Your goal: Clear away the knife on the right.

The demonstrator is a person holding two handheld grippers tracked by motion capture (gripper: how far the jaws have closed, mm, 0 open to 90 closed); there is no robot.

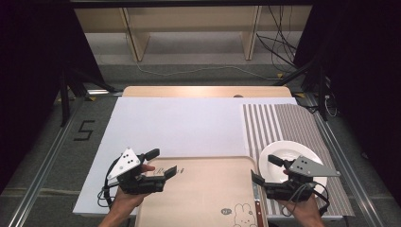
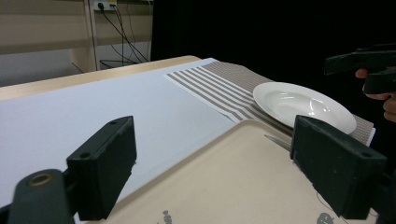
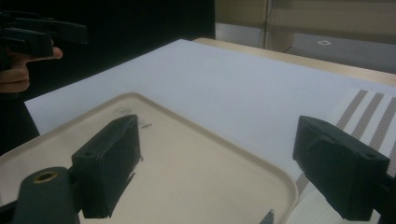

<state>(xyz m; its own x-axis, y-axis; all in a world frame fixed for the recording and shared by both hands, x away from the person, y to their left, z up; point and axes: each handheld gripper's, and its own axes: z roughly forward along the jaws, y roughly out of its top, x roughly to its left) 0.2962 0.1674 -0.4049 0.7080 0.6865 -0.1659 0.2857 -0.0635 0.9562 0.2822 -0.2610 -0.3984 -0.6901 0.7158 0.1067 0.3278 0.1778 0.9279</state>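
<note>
Left gripper hangs over the near-left corner of the beige rounded plastic tray, jaws spread wide, nothing between them; in its own view the two black jaws frame the tray's far edge without touching it. Right gripper likewise spread and empty, poised at the tray's right rim, just near of the white shallow ceramic plate. The tray lies at the near edge of the table, half on the white paper sheet, its right side close against the brown-and-white striped placemat; a rabbit print marks its near part. A knife with a reddish handle lies along the tray's right rim, blade tip visible in both gripper views. Judged risks if the tray is the thing to be lifted from both sides: the rim is low and smooth, so a shallow pinch could slip off; uneven lift between the two hands would tilt it; the right jaw could land on the knife and flick it or trap it against the rim. The plate sits just beside the right gripper's far side, overlapping the mat edge nearest the tray, so a wide swing could knock it. Dragging the tray could also crease the paper sheet.
</note>
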